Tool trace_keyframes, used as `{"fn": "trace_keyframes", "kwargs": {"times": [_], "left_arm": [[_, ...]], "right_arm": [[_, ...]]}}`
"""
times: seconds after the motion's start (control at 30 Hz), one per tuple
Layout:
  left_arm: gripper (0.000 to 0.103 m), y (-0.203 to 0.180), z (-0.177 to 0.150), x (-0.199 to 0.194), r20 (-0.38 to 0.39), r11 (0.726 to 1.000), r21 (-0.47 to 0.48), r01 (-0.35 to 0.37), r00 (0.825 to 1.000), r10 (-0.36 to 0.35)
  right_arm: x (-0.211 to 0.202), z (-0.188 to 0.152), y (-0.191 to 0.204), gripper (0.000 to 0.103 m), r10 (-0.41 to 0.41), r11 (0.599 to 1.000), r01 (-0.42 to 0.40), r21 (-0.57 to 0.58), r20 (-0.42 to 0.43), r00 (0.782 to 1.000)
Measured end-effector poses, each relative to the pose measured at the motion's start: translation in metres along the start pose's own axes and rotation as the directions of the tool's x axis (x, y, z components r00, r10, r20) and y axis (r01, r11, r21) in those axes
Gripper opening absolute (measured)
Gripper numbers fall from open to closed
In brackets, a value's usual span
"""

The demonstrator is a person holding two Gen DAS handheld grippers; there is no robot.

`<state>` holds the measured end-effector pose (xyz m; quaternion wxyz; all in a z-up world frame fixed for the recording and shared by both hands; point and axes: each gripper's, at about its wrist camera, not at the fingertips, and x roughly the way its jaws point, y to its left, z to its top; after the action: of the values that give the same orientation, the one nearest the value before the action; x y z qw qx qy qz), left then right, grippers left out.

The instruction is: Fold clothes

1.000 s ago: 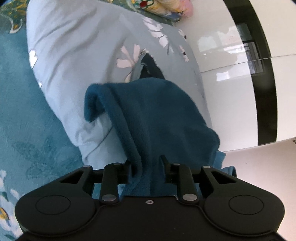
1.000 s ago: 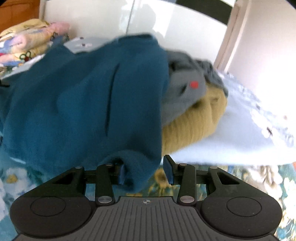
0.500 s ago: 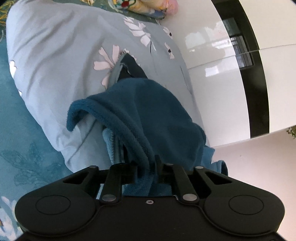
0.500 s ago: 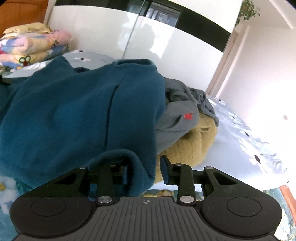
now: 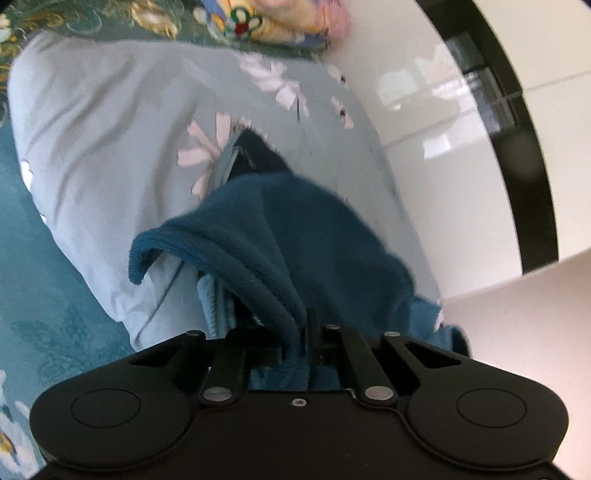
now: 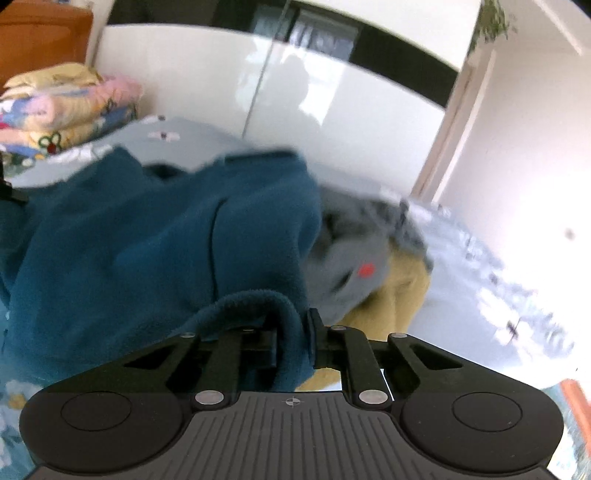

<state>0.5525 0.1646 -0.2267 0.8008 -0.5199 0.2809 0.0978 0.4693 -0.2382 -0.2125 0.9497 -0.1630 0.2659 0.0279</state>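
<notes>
A teal fleece garment (image 5: 314,243) lies over a pale grey floral quilt (image 5: 110,122) on the bed. My left gripper (image 5: 295,332) is shut on a rolled hem of the fleece. In the right wrist view the same teal fleece (image 6: 147,251) spreads wide to the left, and my right gripper (image 6: 293,332) is shut on another edge of it. Behind the fleece lie a grey garment with a red mark (image 6: 354,258) and a mustard-yellow knit (image 6: 391,295).
A stack of folded colourful bedding (image 6: 62,107) sits at the back left, also in the left wrist view (image 5: 280,22). A glossy white wardrobe (image 6: 314,110) stands behind the bed. The teal floral bedspread (image 5: 44,258) is at the left.
Both grippers have closed from open onto edges of the teal fleece. The fleece is bunched more between the fingers, and both views have shifted a little.
</notes>
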Motion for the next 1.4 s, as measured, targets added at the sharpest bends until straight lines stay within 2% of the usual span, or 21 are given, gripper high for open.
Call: {"fn": "trace_keyframes", "kwargs": {"times": [0.1,0.2,0.33,0.47,0.57,0.63,0.77,0.87,0.93,1.03,1.13,1.23,1.4], "left_arm": [[0.005,-0.009,0.002,-0.029,0.062,0.999,-0.021,0.028,0.998,-0.027],[0.005,-0.017,0.004,-0.062,0.12,0.998,-0.036,0.059,0.991,-0.055],[0.004,-0.03,0.004,-0.1,0.135,0.997,-0.022,0.069,0.989,-0.065],[0.004,-0.037,-0.006,-0.152,0.154,0.998,0.023,0.053,0.986,-0.056],[0.004,-0.037,-0.016,-0.195,0.168,0.998,0.05,0.033,0.985,-0.041],[0.004,-0.037,-0.023,-0.223,0.177,0.998,0.068,0.019,0.984,-0.031],[0.004,-0.022,-0.044,-0.283,0.191,0.994,0.103,-0.048,0.981,0.027],[0.005,-0.003,-0.075,-0.324,0.167,0.977,0.159,-0.144,0.979,0.118],[0.005,0.013,-0.096,-0.342,0.143,0.958,0.19,-0.216,0.971,0.191],[0.005,0.042,-0.131,-0.357,0.111,0.923,0.22,-0.315,0.948,0.297],[0.005,0.077,-0.162,-0.36,0.066,0.894,0.203,-0.399,0.917,0.394],[0.005,0.106,-0.184,-0.356,0.032,0.875,0.168,-0.455,0.889,0.457],[0.006,0.149,-0.216,-0.348,-0.019,0.838,0.11,-0.535,0.841,0.54]], "right_arm": [[-0.024,0.013,-0.015,0.009,0.008,1.0,-0.008,-0.002,0.056,0.998],[-0.051,0.025,-0.03,0.008,0.054,0.998,-0.056,0.023,0.109,0.993],[-0.084,0.043,-0.034,0.005,0.098,0.995,-0.1,-0.002,0.189,0.977],[-0.113,0.055,-0.041,0.004,0.138,0.99,-0.14,-0.005,0.223,0.965],[-0.131,0.064,-0.049,0.004,0.171,0.984,-0.179,0.017,0.22,0.96],[-0.148,0.062,-0.053,0.004,0.195,0.98,-0.197,-0.01,0.217,0.957],[-0.185,0.043,-0.067,0.004,0.267,0.964,-0.266,-0.029,0.161,0.95],[-0.214,0.018,-0.074,0.004,0.31,0.95,-0.306,-0.055,0.091,0.946],[-0.227,-0.003,-0.077,0.004,0.329,0.943,-0.327,-0.058,0.018,0.944],[-0.236,-0.04,-0.076,0.004,0.354,0.929,-0.361,-0.076,-0.092,0.931],[-0.227,-0.072,-0.068,0.004,0.372,0.918,-0.392,-0.064,-0.204,0.905],[-0.218,-0.101,-0.058,0.004,0.38,0.909,-0.413,-0.054,-0.299,0.875],[-0.205,-0.144,-0.04,0.004,0.375,0.896,-0.438,-0.078,-0.399,0.837]]}}
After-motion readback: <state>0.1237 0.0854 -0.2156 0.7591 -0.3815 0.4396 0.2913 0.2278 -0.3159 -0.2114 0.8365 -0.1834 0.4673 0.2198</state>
